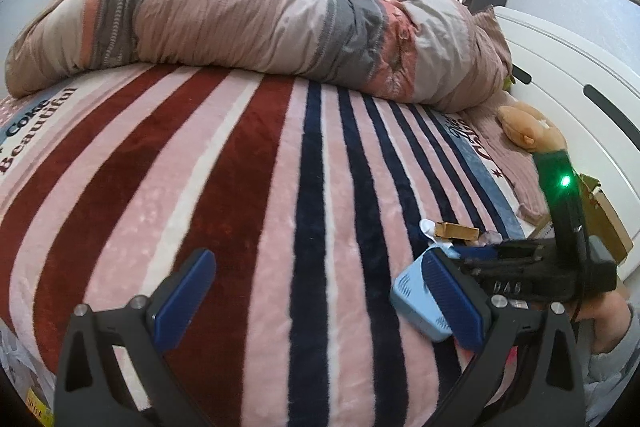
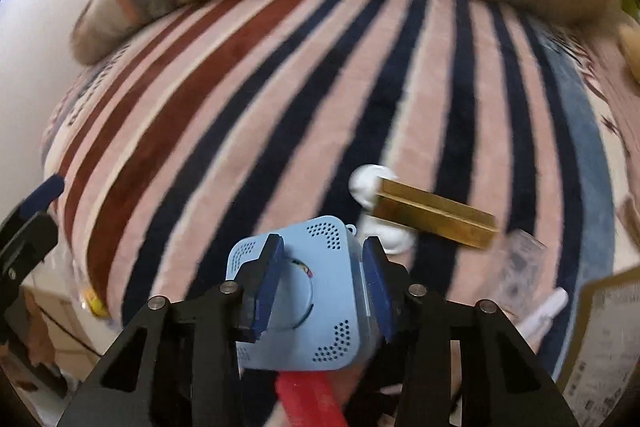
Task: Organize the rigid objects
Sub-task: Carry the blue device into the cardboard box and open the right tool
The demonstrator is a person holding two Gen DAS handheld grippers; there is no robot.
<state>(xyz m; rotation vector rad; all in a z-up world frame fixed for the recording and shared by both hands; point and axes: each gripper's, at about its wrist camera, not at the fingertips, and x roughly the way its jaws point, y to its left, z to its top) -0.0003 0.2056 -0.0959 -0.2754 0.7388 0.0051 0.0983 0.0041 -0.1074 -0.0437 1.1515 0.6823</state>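
My right gripper [image 2: 322,281] is shut on a light blue plastic box [image 2: 316,307] with vent holes and a round dial, held just above the striped blanket [image 2: 280,107]. The box also shows in the left wrist view [image 1: 414,297], with the right gripper [image 1: 532,267] beside it. A gold rectangular box [image 2: 434,213] lies beyond it, over a white rounded object [image 2: 370,183]; the gold box also shows in the left wrist view [image 1: 456,230]. My left gripper [image 1: 316,303] is open and empty over the blanket.
A rolled quilt [image 1: 240,23] lies across the far side of the bed. A plush toy [image 1: 528,127] sits at the right by the white headboard [image 1: 580,67]. A red object [image 2: 308,399], a white pen-like item [image 2: 544,311] and a printed carton [image 2: 604,339] are near the bed's edge.
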